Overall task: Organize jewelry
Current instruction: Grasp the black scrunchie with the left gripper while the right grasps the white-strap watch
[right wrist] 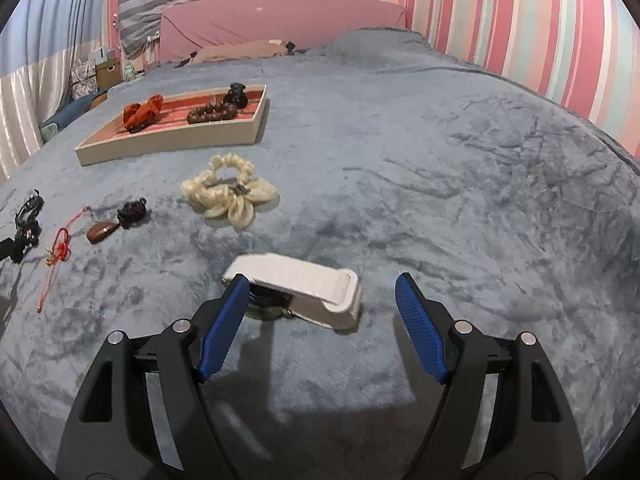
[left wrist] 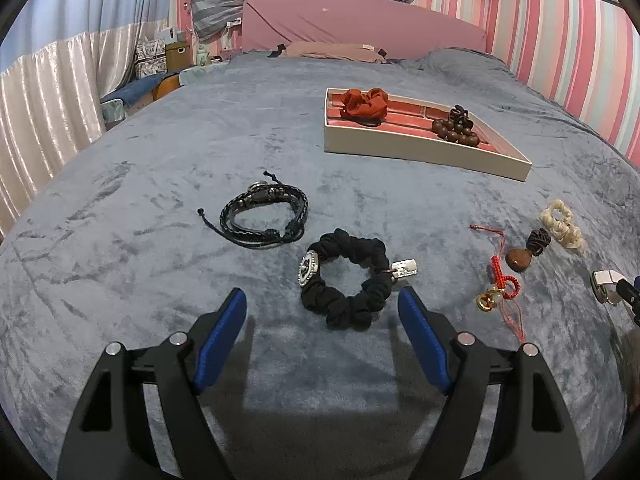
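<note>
My left gripper [left wrist: 322, 300] is open, with a black scrunchie [left wrist: 348, 278] bearing a silver charm lying just ahead between its fingers. A black braided bracelet [left wrist: 264, 214] lies farther left. My right gripper [right wrist: 320, 284] is open over a white watch band [right wrist: 300, 284] on the bed; its left finger [right wrist: 224, 320] touches the band's end. The tray [left wrist: 424, 152] holds a red scrunchie [left wrist: 364, 106] and brown beads [left wrist: 454, 128]. A cream scrunchie [right wrist: 230, 194], a brown pendant [right wrist: 102, 232] and a red knotted charm [right wrist: 60, 250] lie on the blanket.
Everything lies on a grey-blue plush blanket [right wrist: 440, 184] covering a bed. A pink headboard [left wrist: 360, 24] and pillow stand at the far end. A striped wall runs along the right, curtains and boxes [left wrist: 176, 54] stand at the left.
</note>
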`<state>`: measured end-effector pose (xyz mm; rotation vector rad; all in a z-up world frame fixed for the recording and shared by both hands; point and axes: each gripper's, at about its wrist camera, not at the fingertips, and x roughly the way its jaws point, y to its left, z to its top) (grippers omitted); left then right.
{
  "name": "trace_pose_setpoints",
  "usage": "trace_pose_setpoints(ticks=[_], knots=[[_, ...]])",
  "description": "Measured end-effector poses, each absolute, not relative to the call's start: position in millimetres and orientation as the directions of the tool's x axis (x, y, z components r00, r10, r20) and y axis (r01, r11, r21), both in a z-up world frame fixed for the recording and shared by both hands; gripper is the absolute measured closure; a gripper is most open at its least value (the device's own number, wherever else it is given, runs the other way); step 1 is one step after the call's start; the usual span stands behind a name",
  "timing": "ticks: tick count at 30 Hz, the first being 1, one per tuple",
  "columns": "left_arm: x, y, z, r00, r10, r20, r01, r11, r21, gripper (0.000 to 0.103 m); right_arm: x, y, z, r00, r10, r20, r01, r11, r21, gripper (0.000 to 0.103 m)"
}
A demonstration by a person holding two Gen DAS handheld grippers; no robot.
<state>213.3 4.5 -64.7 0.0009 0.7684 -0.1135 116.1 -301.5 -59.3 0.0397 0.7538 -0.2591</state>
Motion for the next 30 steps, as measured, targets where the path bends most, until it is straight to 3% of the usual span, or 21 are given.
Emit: trace_pose_setpoints(ticks=[4, 9, 17, 24, 26, 30], knots=[[216, 5, -66, 0.705, -0.106, -0.702, 0.104, 0.994, -0.045, 0.026, 118, -311, -66, 0.681, -0.207, -0.703, 0.267, 0.963, -0.025, 0.029], [222, 7, -68, 0.694, -0.114, -0.711, 0.101, 0.993, -0.062, 0.026, 123, -315, -72, 0.663, -0.203, -0.720, 0.276, 0.961, -0.017, 0.038], [239, 9, -71, 0.676, -0.131, -0.725, 0.111, 0.991, -0.076, 0.026, 137, -315, -77, 0.644, -0.201, -0.738, 0.270, 0.963, -0.027, 0.060], [252, 10, -78, 0.644, -0.160, -0.748, 0.127, 0.987, -0.101, 0.028, 144, -318, -77, 0.642, -0.195, -0.741, 0.274, 0.962, -0.015, 0.065], [253, 9, -78, 0.643, -0.165, -0.748, 0.135, 0.986, -0.101, 0.046, 144, -318, -77, 0.643, -0.195, -0.740, 0.273, 0.962, -0.017, 0.066], [252, 7, -79, 0.639, -0.171, -0.750, 0.149, 0.984, -0.098, 0.057, 144, -318, -77, 0.645, -0.195, -0.739, 0.272, 0.962, -0.017, 0.066]])
